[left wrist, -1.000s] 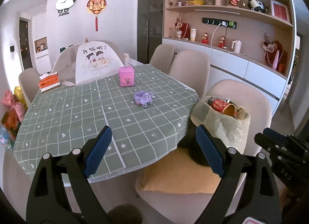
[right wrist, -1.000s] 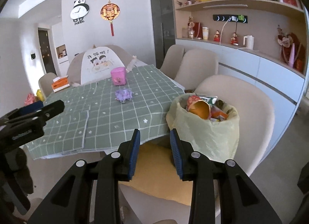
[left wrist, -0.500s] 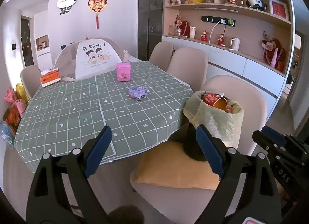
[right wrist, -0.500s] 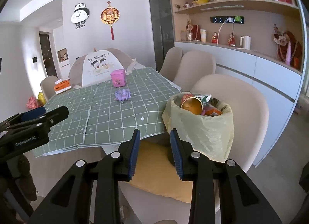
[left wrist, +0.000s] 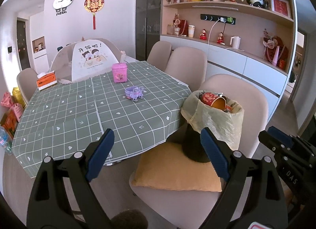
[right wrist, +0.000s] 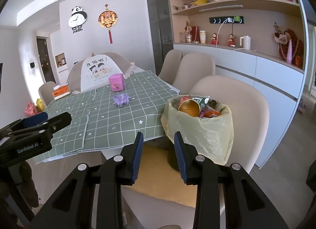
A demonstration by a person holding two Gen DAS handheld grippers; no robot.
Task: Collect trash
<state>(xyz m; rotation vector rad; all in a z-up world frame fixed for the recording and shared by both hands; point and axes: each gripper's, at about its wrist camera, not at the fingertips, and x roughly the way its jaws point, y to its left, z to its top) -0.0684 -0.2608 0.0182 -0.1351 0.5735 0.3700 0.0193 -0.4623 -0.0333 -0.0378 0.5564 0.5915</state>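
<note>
Bin point(right wrist: 197, 130) sits on the seat cushion point(left wrist: 177, 167) of the nearest chair point(right wrist: 237, 98), at the corner of the table point(left wrist: 79, 110). Yellow liner bag point(left wrist: 217, 122) is folded over the rim. Contents reach the top: a red-and-gold paper cup point(left wrist: 214, 100) on its side, cartons and wrappers behind it. Likely raised onto the chair so trash could go in at table height.

Tablecloth carries only a pink tin point(left wrist: 119, 72), a small purple toy point(left wrist: 134, 93), a tissue box point(left wrist: 46, 80) and a food cover point(left wrist: 88, 61); no loose trash visible there. Judgement: collection looks nearly finished.

Left gripper point(left wrist: 156, 154): jaws wide, nothing between them, aimed at the table edge and bin. Right gripper point(right wrist: 159, 155): jaws narrow, parallel, also empty, pointing at the bin's base. Both are short of the bin, touching nothing.
</note>
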